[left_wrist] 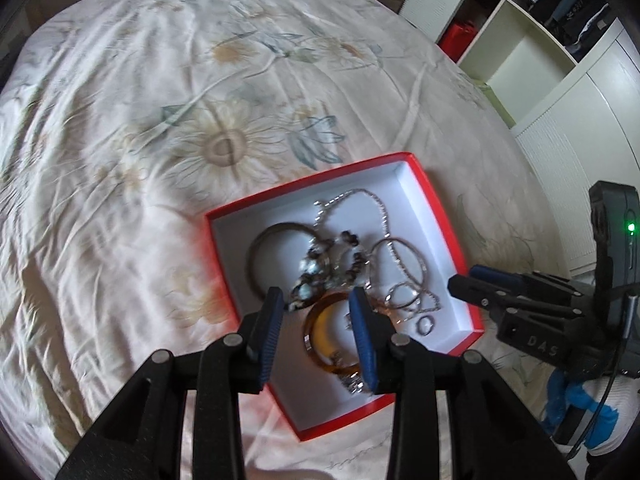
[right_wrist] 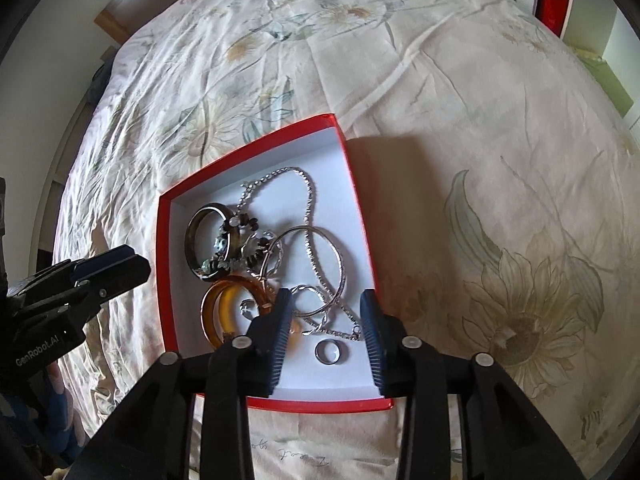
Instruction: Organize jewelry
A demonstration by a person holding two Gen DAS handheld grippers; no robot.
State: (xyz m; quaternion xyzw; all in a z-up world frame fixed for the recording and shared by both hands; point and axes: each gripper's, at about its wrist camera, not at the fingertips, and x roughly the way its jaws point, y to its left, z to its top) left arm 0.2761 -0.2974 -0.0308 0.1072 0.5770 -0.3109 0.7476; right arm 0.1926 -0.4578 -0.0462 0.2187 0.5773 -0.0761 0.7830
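A red box with a white inside (left_wrist: 424, 184) (right_wrist: 352, 184) lies on the bed and holds a heap of jewelry: a dark bangle (left_wrist: 256, 248) (right_wrist: 194, 236), an amber bangle (left_wrist: 316, 332) (right_wrist: 212, 308), a silver chain (left_wrist: 380, 208) (right_wrist: 310, 196), thin silver hoops (left_wrist: 416, 256) (right_wrist: 340, 264), beaded pieces (left_wrist: 316, 268) (right_wrist: 248, 248) and a small silver ring (left_wrist: 425, 325) (right_wrist: 328, 352). My left gripper (left_wrist: 318, 300) is open and empty above the amber bangle. My right gripper (right_wrist: 326, 300) is open and empty above the small ring and hoops; it also shows in the left wrist view (left_wrist: 466, 278).
The floral bedsheet (left_wrist: 200, 120) (right_wrist: 480, 160) spreads all around the box. A white wardrobe with open shelves (left_wrist: 560, 60) stands beyond the bed's right side. A wooden headboard edge (right_wrist: 132, 4) is at the far left. The left gripper shows in the right wrist view (right_wrist: 132, 264).
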